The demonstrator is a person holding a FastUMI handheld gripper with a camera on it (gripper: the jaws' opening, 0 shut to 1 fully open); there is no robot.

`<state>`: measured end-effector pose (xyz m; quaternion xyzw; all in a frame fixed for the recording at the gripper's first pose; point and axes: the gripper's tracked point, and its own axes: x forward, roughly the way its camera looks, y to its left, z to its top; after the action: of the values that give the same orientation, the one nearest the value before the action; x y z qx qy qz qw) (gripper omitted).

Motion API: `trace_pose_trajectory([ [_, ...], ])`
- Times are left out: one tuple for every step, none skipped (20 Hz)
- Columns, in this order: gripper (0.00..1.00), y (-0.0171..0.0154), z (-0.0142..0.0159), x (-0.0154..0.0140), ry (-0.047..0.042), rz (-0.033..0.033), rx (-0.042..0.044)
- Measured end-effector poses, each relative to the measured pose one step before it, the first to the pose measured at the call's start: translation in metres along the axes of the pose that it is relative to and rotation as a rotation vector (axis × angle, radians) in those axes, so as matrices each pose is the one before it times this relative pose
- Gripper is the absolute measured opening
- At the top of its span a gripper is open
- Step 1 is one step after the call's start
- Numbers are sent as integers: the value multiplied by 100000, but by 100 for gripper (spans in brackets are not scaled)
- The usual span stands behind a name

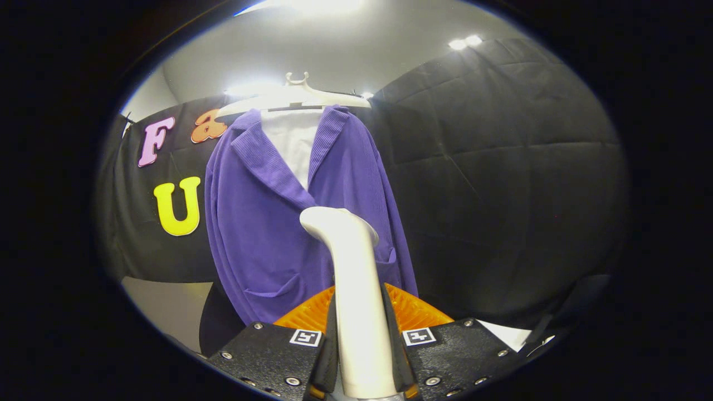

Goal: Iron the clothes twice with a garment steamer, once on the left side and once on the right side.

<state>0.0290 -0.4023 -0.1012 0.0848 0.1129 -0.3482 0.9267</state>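
Gripping the white garment steamer by its handle, the tongs were clenched on it, a finger pressing each side. Steamer head rose upright, angled toward the purple cardigan just beyond. Cardigan hung open-fronted on a white hanger, white cloth behind its collar. Orange ribbed piece lay behind the fingers.

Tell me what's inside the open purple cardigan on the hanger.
A white garment shows at the purple cardigan's neckline. Lower down it's covered by the cardigan and the steamer the gripper holds.
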Motion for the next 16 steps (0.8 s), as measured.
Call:
trace_pose_trajectory([
  [38, 148, 1136, 385, -1318, -135, -457],
  [38, 48, 1122, 169, -1662, 565, 81],
  [39, 293, 1350, 284, -2265, 566, 887],
  [39, 239, 1318, 302, -2393, 600, 760],
  [38, 488, 1272, 465, -2478, 824, 329],
  [38, 176, 937, 439, -2614, 581, -52],
  [38, 228, 1041, 656, -2469, 85, -216],
  [38, -104, 813, 559, -2045, -54, -278],
  [38, 29, 678, 709, -1858, -266, -289],
  [38, -87, 552, 723, -1701, -84, 318],
  [38, 29, 228, 563, -591, 12, 1271],
  [38, -361, -107, 495, -525, -764, 1208],
  [38, -96, -40, 587, -767, -1226, 454],
  [38, -299, -163, 558, -275, -896, -6],
  [38, 20, 26, 386, -259, -391, -28],
  [38, -82, 21, 394, -168, -153, -300],
])
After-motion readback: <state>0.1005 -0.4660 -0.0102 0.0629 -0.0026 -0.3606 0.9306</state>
